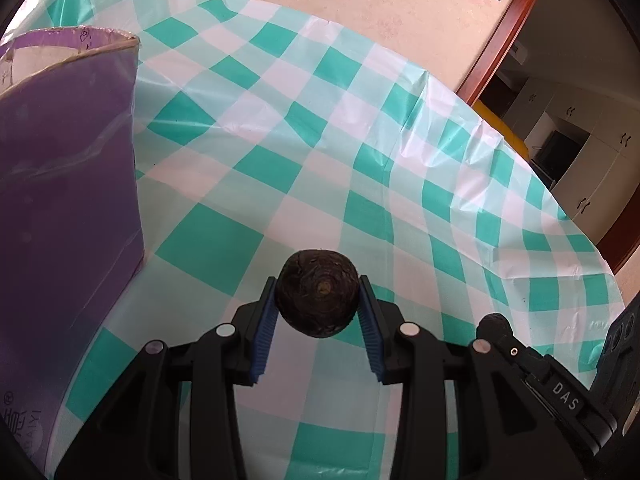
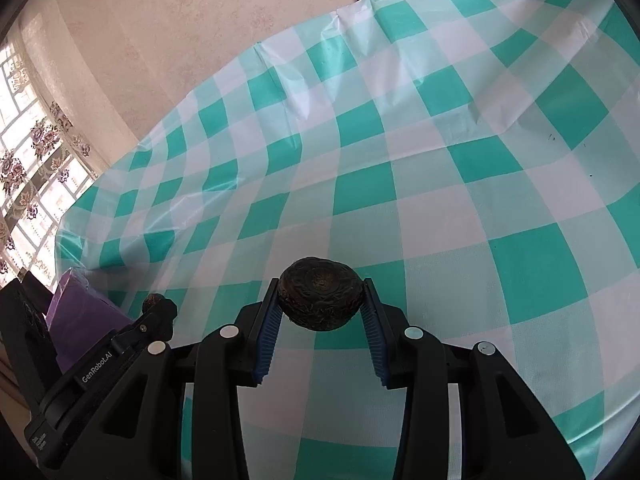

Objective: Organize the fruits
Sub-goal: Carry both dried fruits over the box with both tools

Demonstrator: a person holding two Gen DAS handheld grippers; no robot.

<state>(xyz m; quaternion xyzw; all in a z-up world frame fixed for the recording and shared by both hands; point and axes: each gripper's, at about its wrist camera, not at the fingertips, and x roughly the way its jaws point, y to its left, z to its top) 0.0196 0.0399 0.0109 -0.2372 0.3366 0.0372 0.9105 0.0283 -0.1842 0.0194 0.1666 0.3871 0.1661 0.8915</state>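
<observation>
Nearest, a dark round fruit point(image 1: 318, 292) is clamped between the blue pads of the left gripper point(image 1: 319, 294), its stem scar facing the camera; no long axis is discernible. Likewise, a second dark fruit point(image 2: 321, 294), flattened top to bottom, is gripped by the right gripper point(image 2: 321, 296). Both grippers are angled downward above the checkered tablecloth point(image 1: 360, 140). A purple box point(image 1: 68, 152) is cropped at left; its interior is hidden.

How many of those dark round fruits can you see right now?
2. One dark fruit is clamped in the left gripper, beside the purple box. The other fruit is clamped in the right gripper. More may lie hidden inside the box.
</observation>
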